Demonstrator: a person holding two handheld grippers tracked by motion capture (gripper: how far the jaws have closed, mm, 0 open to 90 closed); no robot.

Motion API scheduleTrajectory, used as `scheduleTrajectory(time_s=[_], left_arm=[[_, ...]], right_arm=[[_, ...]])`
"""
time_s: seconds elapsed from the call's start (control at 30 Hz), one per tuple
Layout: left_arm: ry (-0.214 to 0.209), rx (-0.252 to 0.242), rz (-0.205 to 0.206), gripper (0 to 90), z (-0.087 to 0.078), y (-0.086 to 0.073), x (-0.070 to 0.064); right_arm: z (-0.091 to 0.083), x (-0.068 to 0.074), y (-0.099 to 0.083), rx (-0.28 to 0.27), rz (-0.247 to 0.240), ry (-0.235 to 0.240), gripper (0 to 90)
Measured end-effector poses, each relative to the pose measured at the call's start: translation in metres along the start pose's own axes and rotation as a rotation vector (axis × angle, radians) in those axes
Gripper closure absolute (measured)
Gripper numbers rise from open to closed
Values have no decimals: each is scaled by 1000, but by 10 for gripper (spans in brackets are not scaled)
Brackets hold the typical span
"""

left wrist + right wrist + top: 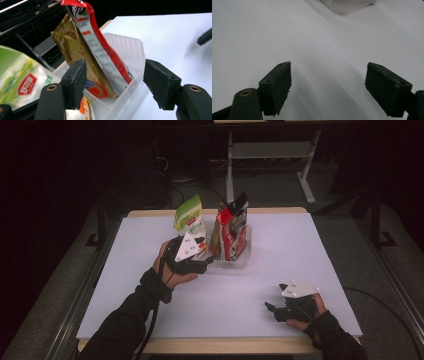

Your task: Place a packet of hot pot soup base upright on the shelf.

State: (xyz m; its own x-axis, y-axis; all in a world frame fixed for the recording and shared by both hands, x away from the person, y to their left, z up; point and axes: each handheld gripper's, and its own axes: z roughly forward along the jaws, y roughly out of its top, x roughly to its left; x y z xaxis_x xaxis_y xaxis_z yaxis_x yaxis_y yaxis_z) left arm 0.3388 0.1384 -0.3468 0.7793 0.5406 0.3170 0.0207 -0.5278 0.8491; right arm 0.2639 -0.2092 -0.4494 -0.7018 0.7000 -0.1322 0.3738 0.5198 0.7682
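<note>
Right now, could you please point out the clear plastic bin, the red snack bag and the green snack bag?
clear plastic bin (130,47): left gripper view, on its ribbed back wall.
red snack bag (100,47): left gripper view, on its red side edge.
green snack bag (189,215): high view, on its green upper front.

The left gripper (204,262) is held out over the middle of the table, the dark-sleeved forearm reaching forward from the lower left, and its jaws stand wide apart with nothing between the pads (76,82). The right gripper (274,311) sits low near the front right edge, pointing left, its jaws also spread and empty, wrist bent inward.
</note>
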Motion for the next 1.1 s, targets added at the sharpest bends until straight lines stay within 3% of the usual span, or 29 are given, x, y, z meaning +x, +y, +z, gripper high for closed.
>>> scheduleTrajectory(time_s=[0.43, 0.8, 1.1], left_arm=[[18, 23, -8, 325, -33, -35, 2], [44, 84, 12, 301, -55, -69, 1], [61, 121, -20, 289, -73, -100, 3]], right_arm=[[-10, 6, 4, -37, -55, -22, 200], [-17, 9, 6, -46, -92, -54, 200], [-27, 6, 1, -49, -104, -76, 196]])
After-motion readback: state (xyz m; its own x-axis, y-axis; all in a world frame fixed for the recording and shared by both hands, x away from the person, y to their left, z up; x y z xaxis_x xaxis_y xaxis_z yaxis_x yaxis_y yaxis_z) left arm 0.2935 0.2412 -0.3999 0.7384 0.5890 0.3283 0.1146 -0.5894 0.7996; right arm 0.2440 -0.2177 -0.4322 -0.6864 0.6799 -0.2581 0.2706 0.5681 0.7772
